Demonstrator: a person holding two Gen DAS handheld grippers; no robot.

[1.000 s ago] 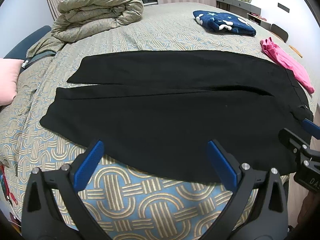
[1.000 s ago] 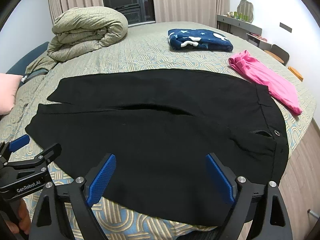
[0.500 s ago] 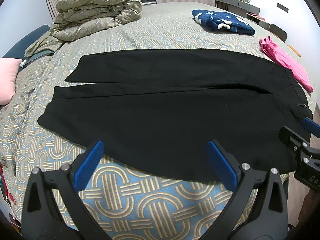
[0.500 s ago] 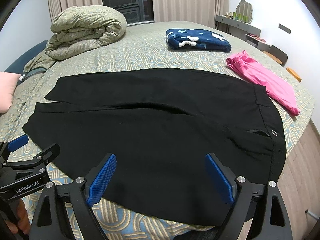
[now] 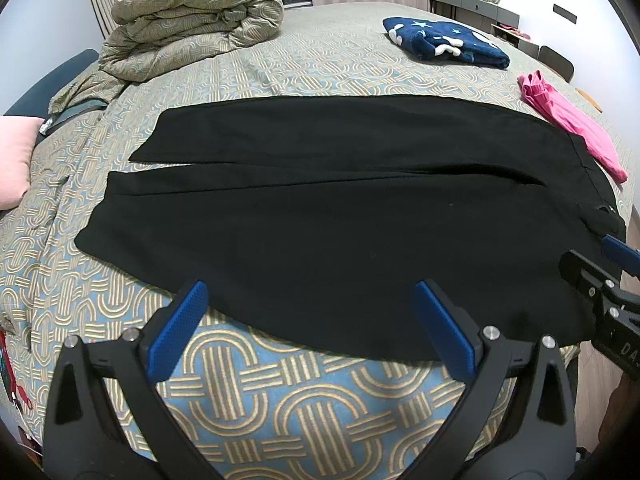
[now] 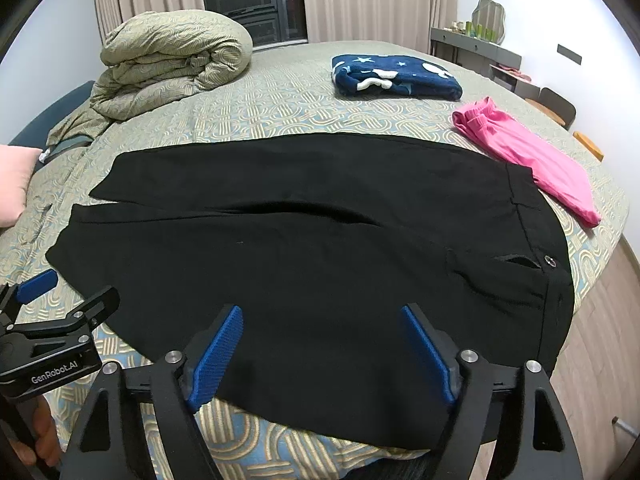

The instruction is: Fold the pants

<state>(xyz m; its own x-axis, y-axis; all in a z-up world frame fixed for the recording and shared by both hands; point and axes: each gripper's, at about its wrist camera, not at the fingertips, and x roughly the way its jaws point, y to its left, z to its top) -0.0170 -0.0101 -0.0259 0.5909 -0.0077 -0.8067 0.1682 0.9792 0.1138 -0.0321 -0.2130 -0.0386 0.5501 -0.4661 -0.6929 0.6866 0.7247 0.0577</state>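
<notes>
Black pants lie spread flat on the patterned bed cover, both legs running left and the waistband with its button at the right. My left gripper is open and hovers at the pants' near edge, toward the leg side. My right gripper hangs over the near edge closer to the waist. Its jaws are closing, still wide apart, with the cloth lying below them and not pinched. Each gripper shows at the side of the other's view: the right gripper and the left gripper.
A rolled duvet sits at the far left of the bed, a navy star blanket at the far middle, a pink garment beside the waistband. A pink pillow lies left. The bed's edge and wooden floor are right.
The right gripper's blue pads have drawn closer together. Both grippers stay where they were, and the pants have not moved.
</notes>
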